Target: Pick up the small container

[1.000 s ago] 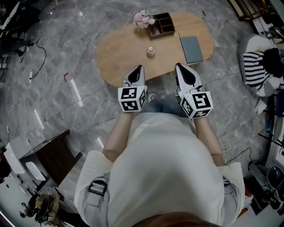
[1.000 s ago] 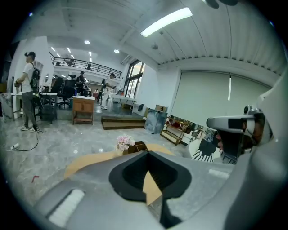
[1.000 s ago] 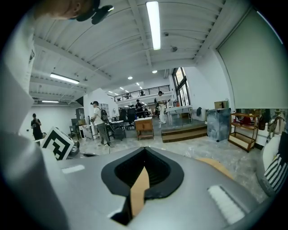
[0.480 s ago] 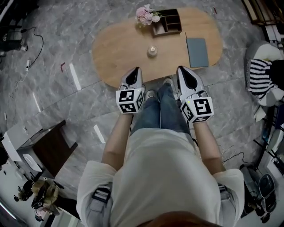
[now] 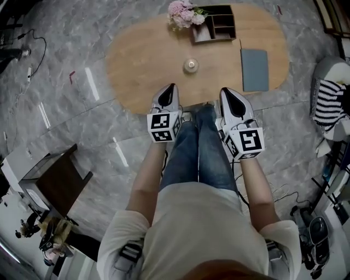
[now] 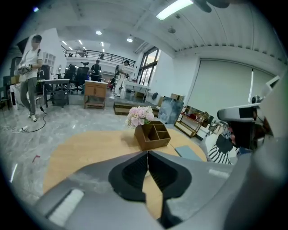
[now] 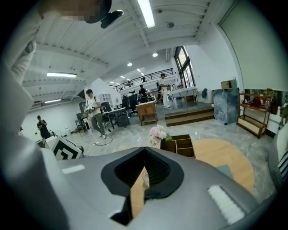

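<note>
The small container (image 5: 190,65), a short clear jar with a pale lid, stands alone near the middle of the oval wooden table (image 5: 136,60). My left gripper (image 5: 172,86) hovers at the table's near edge, just short of the jar and slightly left of it, its jaws shut with nothing in them. My right gripper (image 5: 224,91) is level with it on the right, also shut and holding nothing. In the left gripper view the left gripper (image 6: 147,152) points across the table, and in the right gripper view the right gripper (image 7: 145,148) does the same. Their own jaws hide most of the jar.
At the table's far edge are a pink flower bunch (image 5: 183,12) and a wooden organiser box (image 5: 216,27). A grey notebook (image 5: 255,69) lies at the right end. A dark side table (image 5: 54,183) is on the floor at left, a striped cushion (image 5: 328,104) at right. My legs (image 5: 197,147) are below the grippers.
Both grippers have sunk toward the table's near edge, staying side by side. The table has slid up the head view and my legs have come into sight. Jaws unchanged.
</note>
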Available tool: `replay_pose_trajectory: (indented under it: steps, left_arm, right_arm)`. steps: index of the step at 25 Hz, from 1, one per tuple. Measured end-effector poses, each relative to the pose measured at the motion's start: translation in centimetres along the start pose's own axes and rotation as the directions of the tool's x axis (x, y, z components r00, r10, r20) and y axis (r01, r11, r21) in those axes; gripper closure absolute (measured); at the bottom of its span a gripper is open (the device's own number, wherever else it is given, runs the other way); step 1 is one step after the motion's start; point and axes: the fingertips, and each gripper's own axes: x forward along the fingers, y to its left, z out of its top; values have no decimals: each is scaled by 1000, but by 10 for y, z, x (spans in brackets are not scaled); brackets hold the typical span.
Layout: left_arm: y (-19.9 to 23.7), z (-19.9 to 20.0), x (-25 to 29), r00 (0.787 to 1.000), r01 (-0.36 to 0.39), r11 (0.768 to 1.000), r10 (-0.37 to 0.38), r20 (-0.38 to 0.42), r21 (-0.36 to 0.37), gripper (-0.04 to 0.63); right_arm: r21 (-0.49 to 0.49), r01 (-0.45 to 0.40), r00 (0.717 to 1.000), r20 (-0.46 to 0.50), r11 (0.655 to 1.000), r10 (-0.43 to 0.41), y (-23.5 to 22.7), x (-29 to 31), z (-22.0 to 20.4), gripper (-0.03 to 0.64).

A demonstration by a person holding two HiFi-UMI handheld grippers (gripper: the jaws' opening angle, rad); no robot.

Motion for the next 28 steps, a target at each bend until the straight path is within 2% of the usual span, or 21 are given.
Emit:
replay_pose_trajectory:
  steps: [2,8,12,18,23,28]
  left_arm:
    - [2,-13,17,1000,20,1000,-20,-11,7,581]
    - [-3,-47,72,994,94,992,-90,-55,86,341]
    - [-2,-74,103,991,115,978,-100,-91,175,254]
    - [1,-89,152,991,102,967,-79,-109,232,183]
    - [-5,-100,185,990,114,964,-88,-114,239,175]
    - [-1,-102,202,994,62,964,-35,-107,260,173]
  right_arm:
    - [10,-6,1000,-11,1000,6,-4,11,-13,618]
    - [36,-14,999,-52,999,15,-17,36,-53,618]
    - [50,-12,998,-66,999,15,-28,48,-71,618]
    - [67,0,997,-82,998,6,-47,62,-88,618]
    - [90,17,995,-99,996,-8,-60,68,-103,618]
    - [114,31,993,-117,993,-17,-70,73,-117,618]
